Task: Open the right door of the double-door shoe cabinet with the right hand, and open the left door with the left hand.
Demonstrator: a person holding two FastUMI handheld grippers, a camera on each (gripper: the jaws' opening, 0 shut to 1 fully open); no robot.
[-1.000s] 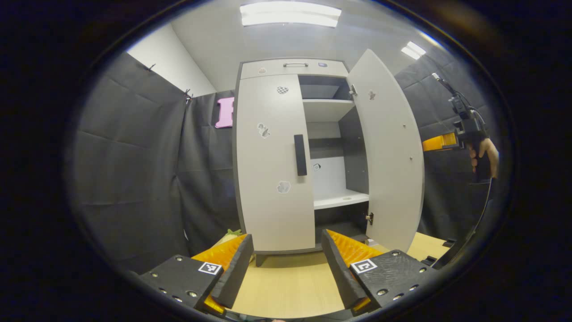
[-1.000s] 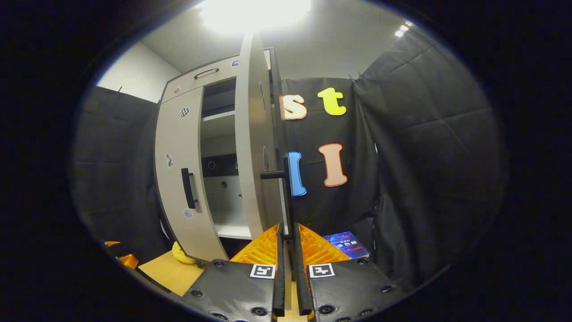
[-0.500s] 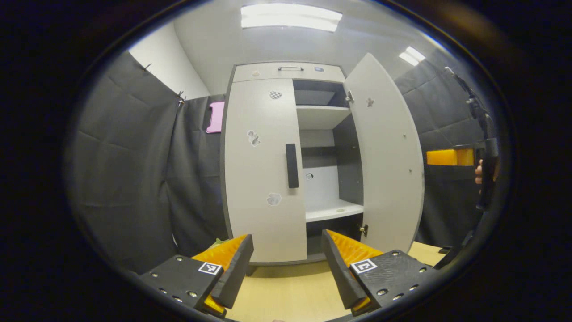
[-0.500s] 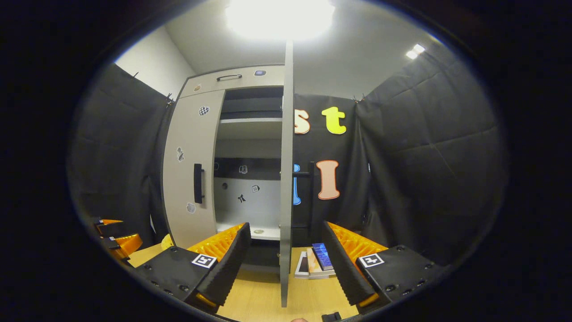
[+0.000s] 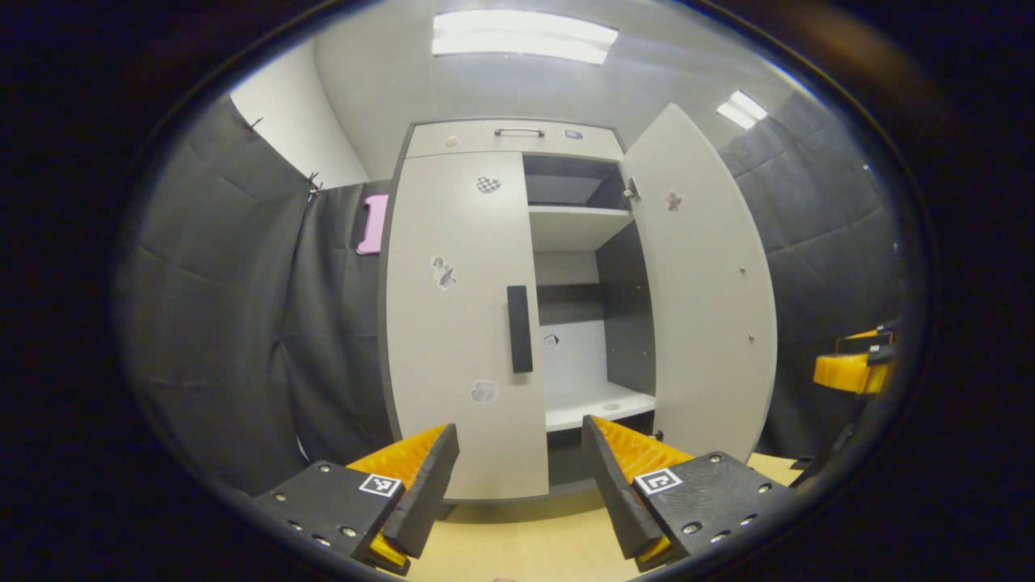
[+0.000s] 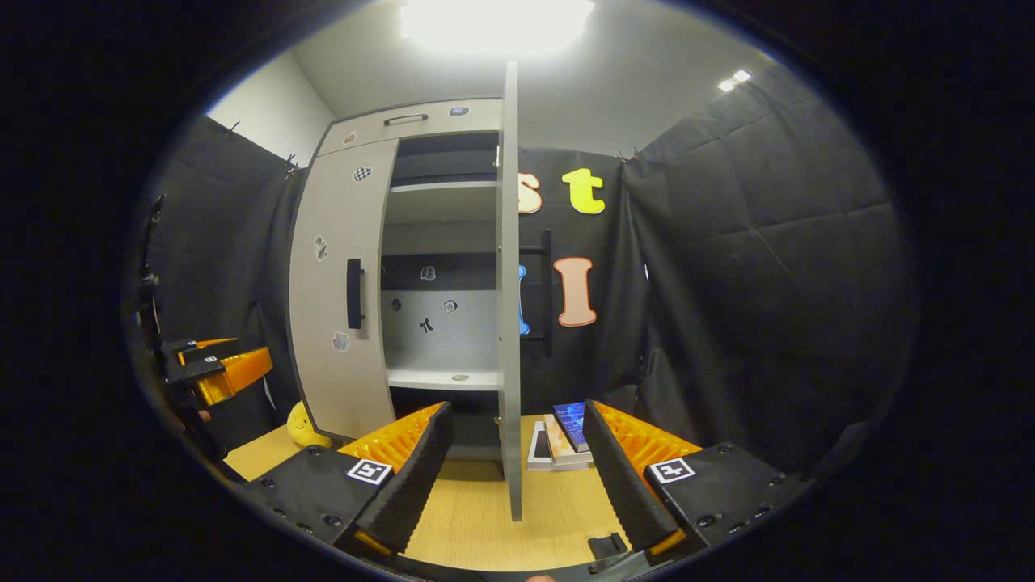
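Note:
The pale grey shoe cabinet [image 5: 509,139] stands on a wooden table. Its right door [image 5: 702,291] is swung wide open; in the right gripper view I see that door [image 6: 509,307] edge-on, its dark handle [image 6: 547,291] on the far side. The left door [image 5: 457,323] is closed, with a dark vertical handle [image 5: 519,328] at its inner edge. My left gripper [image 5: 517,477] is open, a short way in front of the left door and below its handle. My right gripper [image 6: 516,469] is open, with the door's edge standing between its fingers, untouched. The right gripper [image 5: 853,368] also shows at the left gripper view's far right.
White shelves [image 5: 598,404] show inside the open half. A stack of books [image 6: 562,440] lies on the wooden table [image 6: 477,517] behind the open door. A yellow soft toy [image 6: 303,424] sits by the cabinet's left foot. Black cloth walls close in on both sides.
My right gripper let go of the right door's handle, opened, and drew back and down. The left gripper moved a little closer to the closed left door.

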